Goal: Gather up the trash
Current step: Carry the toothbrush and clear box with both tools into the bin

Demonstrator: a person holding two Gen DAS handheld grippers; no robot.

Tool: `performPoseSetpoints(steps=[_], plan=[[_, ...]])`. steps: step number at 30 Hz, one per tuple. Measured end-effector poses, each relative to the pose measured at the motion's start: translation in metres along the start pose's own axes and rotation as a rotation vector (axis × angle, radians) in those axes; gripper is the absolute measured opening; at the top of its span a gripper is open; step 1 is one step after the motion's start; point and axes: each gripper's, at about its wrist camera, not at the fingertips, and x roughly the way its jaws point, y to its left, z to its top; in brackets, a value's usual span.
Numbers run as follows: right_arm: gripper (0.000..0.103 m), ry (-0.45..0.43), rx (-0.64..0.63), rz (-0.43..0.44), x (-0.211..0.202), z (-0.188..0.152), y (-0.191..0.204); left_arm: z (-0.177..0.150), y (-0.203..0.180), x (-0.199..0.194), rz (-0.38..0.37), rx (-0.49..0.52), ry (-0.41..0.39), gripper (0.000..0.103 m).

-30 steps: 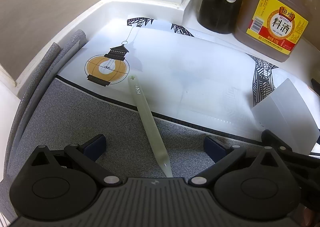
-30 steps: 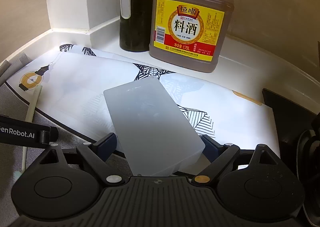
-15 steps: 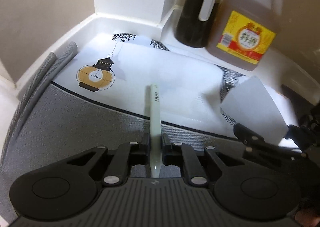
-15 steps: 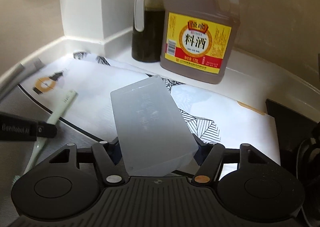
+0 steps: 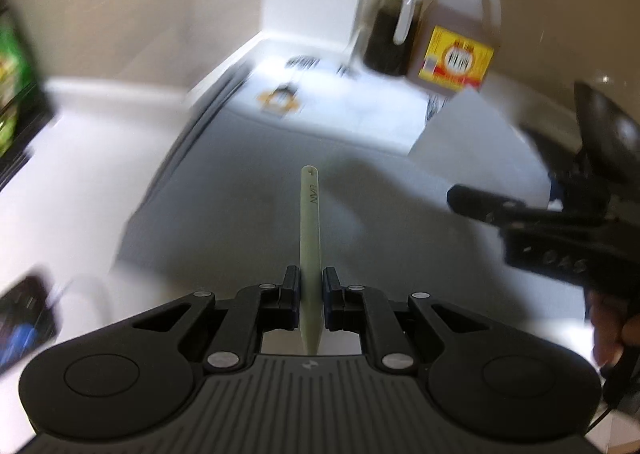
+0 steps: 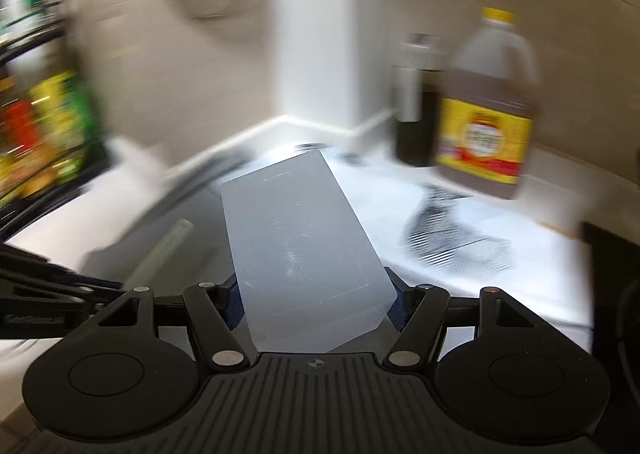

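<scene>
My left gripper (image 5: 311,296) is shut on a pale green flat stick (image 5: 310,238), which points forward and hangs above the grey mat (image 5: 224,214). My right gripper (image 6: 316,302) is shut on a translucent white plastic box (image 6: 300,250), lifted off the counter and tilted up. In the left wrist view the box (image 5: 476,138) and the right gripper (image 5: 552,190) show at the right, with a person's hand behind them. The stick (image 6: 164,254) and the left gripper's arm appear at the lower left of the right wrist view.
A cooking wine jug (image 5: 460,38) with a yellow label and a dark oil bottle (image 5: 394,26) stand in the white corner. A patterned white sheet (image 5: 340,102) lies on the mat. Blurred colourful packets (image 6: 44,126) on a rack sit left; a dark pan (image 5: 608,130) sits right.
Both grippers closed on their items, the left on the stick, the right on the box, then lifted them and pulled back from the corner. The view now blurs with motion.
</scene>
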Motion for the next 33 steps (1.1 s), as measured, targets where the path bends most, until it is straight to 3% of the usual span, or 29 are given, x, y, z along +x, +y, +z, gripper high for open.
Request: performPoseSetpoints(steps=[6,12,17,24,29,33], plan=[[0.068,0.119,-0.082,0.259,-0.041,-0.042,0.06,-0.084,0.032,-0.045,0.055,-0.044,0.115,0.012],[0.068,0.28,-0.125,0.374,-0.05,-0.09,0.106,-0.151,0.035,-0.053,0.039,-0.007,0.228,0.012],[0.068,0.397,-0.181,0.304,-0.032,-0.139,0.124,-0.197,0.032,-0.023,0.002,-0.015,0.328,0.012],[0.068,0.55,-0.257,0.177,0.011,-0.219,0.132,-0.238,0.023,0.047,0.034,-0.009,0.421,0.012],[0.068,0.626,-0.29,0.14,0.043,-0.261,0.136,-0.261,0.017,0.096,0.077,-0.026,0.489,0.012],[0.068,0.633,-0.308,0.132,0.059,-0.277,0.142,-0.272,0.018,0.124,0.1,-0.054,0.52,0.012]])
